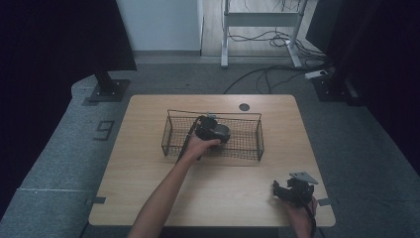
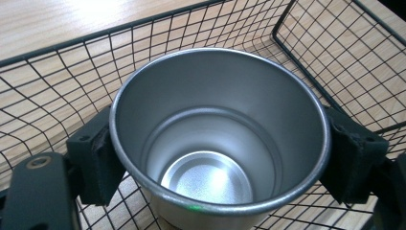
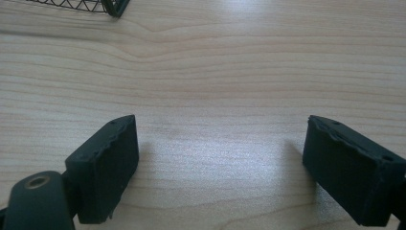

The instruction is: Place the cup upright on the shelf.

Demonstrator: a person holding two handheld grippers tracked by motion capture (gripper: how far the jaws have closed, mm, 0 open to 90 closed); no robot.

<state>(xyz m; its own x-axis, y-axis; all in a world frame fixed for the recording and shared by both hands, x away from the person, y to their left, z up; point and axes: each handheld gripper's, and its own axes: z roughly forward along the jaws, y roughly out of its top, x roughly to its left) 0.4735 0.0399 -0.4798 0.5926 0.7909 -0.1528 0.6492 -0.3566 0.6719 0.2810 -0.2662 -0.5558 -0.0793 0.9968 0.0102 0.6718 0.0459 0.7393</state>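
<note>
**Ana:** Left gripper view first: the left gripper has its two black jaws clamped on a round, brushed-metal cup, one pad pressed to each side of the wall just under the rim.

**Ben:** And where is that cup relative to the black wire-mesh basket?

**Ana:** Inside it. The cup stands upright with its mouth open to the camera, the basket's mesh walls rising behind and to both sides of it. Whether its base touches the basket floor I cannot tell.

**Ben:** High view agrees: the left gripper sits within the basket, roughly at its middle, the person's left hand reaching in over the near wall.

**Ana:** And the right gripper?

**Ben:** Its jaws stand wide apart with nothing between them, low over the bare light-wood table. From above, the right gripper is well apart from the basket, towards the table's near right corner. One basket corner shows at the top edge of the right gripper view.
</note>
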